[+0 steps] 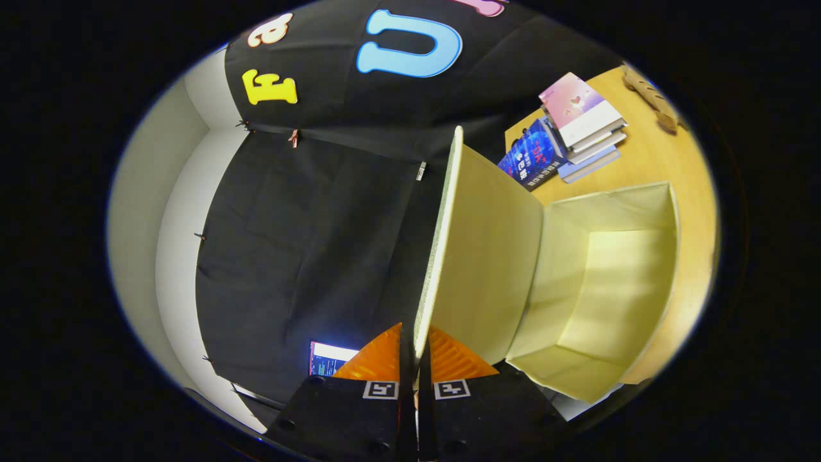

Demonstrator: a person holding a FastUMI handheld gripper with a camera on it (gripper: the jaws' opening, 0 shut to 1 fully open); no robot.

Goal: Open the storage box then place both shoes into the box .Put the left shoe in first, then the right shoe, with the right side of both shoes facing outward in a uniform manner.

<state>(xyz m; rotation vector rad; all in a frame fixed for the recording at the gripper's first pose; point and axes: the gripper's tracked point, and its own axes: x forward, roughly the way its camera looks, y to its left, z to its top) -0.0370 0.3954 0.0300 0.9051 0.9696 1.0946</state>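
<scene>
Jaws point(415, 350) pinch the lid point(490, 256) by its edge, so I hold it swung up and clear of the box point(616, 282), which sits open on the tabletop point(648, 160) near books point(571, 131), ready for shoes.

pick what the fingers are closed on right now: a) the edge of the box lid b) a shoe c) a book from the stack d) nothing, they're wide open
a: the gripper has both fingers pressed on the thin edge of the lid, which stands swung up from the open storage box, whose inside is bare; the stack of books lies untouched on the table beyond.
</scene>
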